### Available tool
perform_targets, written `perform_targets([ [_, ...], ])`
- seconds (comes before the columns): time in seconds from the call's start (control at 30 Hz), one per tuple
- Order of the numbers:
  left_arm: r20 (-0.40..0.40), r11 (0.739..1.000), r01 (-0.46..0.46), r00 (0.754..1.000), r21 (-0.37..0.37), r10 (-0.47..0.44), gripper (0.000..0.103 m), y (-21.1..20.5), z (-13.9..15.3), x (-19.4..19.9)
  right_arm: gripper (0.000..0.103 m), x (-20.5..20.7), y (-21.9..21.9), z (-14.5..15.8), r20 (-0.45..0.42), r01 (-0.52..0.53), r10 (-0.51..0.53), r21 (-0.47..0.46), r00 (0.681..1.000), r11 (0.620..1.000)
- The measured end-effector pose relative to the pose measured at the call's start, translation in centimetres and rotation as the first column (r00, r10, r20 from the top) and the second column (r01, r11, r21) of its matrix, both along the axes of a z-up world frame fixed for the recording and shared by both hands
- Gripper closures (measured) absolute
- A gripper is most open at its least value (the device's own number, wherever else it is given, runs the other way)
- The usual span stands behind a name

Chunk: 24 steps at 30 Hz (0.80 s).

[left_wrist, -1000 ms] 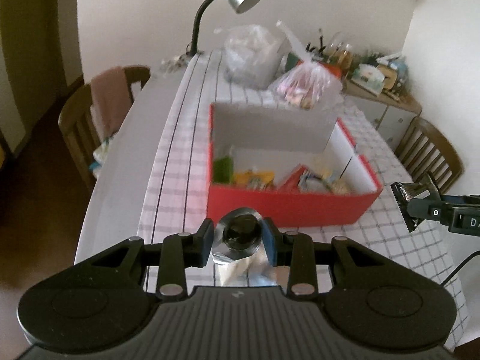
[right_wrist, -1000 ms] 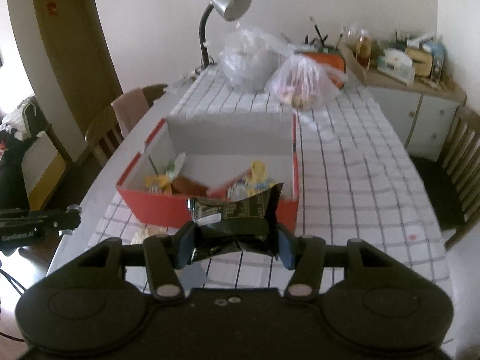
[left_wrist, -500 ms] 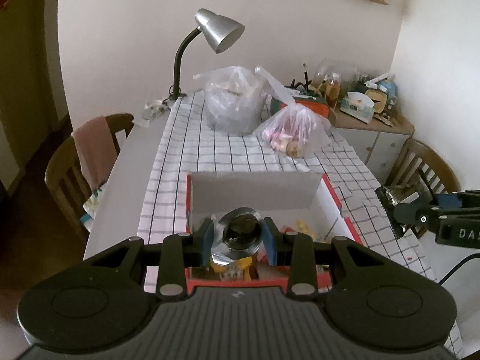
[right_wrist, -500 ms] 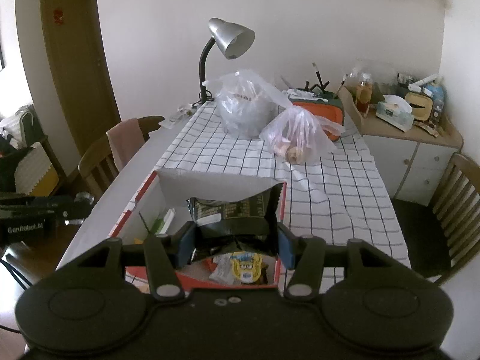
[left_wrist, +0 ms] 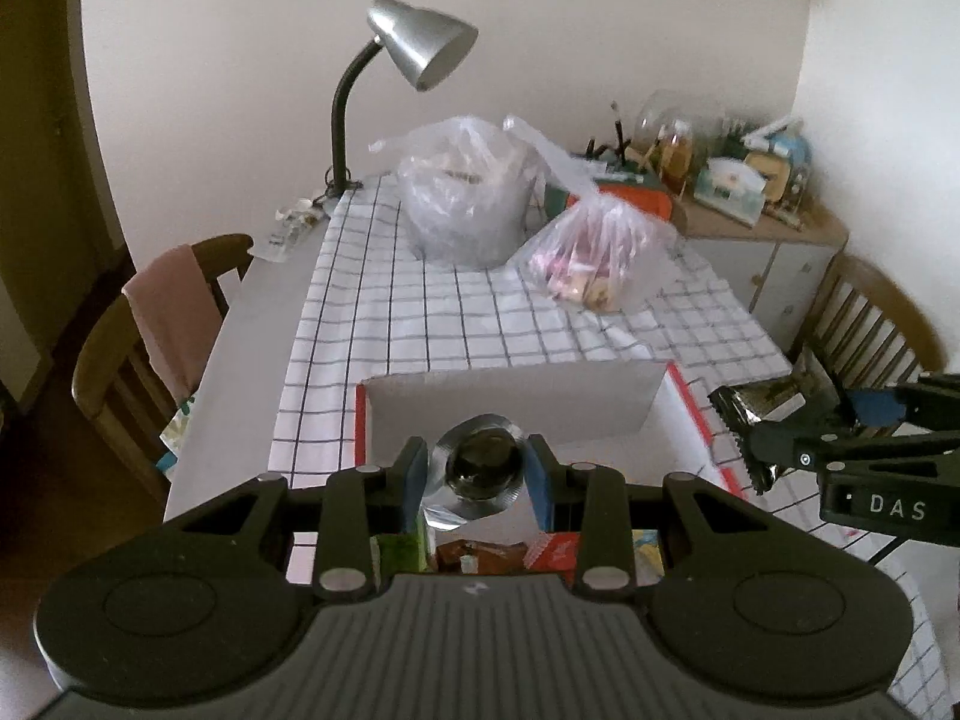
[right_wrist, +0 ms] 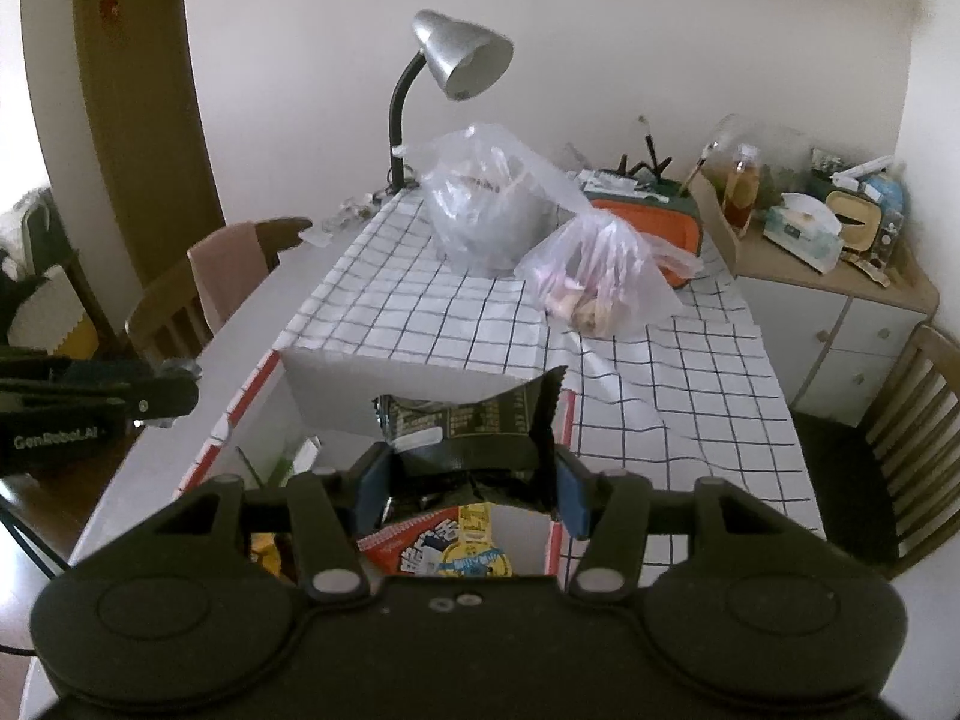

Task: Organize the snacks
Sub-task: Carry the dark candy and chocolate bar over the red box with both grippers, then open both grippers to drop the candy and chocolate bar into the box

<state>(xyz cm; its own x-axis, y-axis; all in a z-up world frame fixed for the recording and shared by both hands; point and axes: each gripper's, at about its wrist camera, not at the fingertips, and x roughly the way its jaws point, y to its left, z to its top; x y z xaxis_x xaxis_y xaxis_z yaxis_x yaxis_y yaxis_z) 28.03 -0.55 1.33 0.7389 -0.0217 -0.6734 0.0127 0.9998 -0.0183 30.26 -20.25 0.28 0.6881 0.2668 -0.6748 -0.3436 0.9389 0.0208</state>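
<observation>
Your left hand-held gripper [left_wrist: 477,474] is clamped on a foil-wrapped round snack [left_wrist: 480,468] and your right hand-held gripper [right_wrist: 471,471] on a dark sachet [right_wrist: 474,423], both poised above the red box [left_wrist: 690,402]. Lower each past the box's white back wall [left_wrist: 516,402] before you let go, aiming for bare floor beside the packets [right_wrist: 462,546] already in the box; how much floor is free seems hard to judge from here. Beyond the box, the counter [right_wrist: 672,372] lies open up to the plastic bags [right_wrist: 600,276].

Silver foil snack [left_wrist: 480,471] and dark crinkled packet [right_wrist: 474,429] held above red box [left_wrist: 690,402].
</observation>
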Motion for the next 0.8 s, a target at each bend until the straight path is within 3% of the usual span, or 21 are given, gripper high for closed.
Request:
perform_targets([
  [0.43, -0.13, 0.999, -0.02, 0.991, 0.034, 0.024, 0.069, 1.2, -5.8, 3.8, 0.049, 3.7, 2.1, -6.5, -0.109, -0.007, 0.003, -0.029, 0.994, 1.0],
  [0.8, -0.195, 0.997, 0.007, 0.981, 0.075, 0.008, 0.069, 1.0, -9.3, 5.1, 0.048, 4.5, 3.3, -10.7, -0.188, -0.018, 0.008, -0.053, 0.982, 0.998],
])
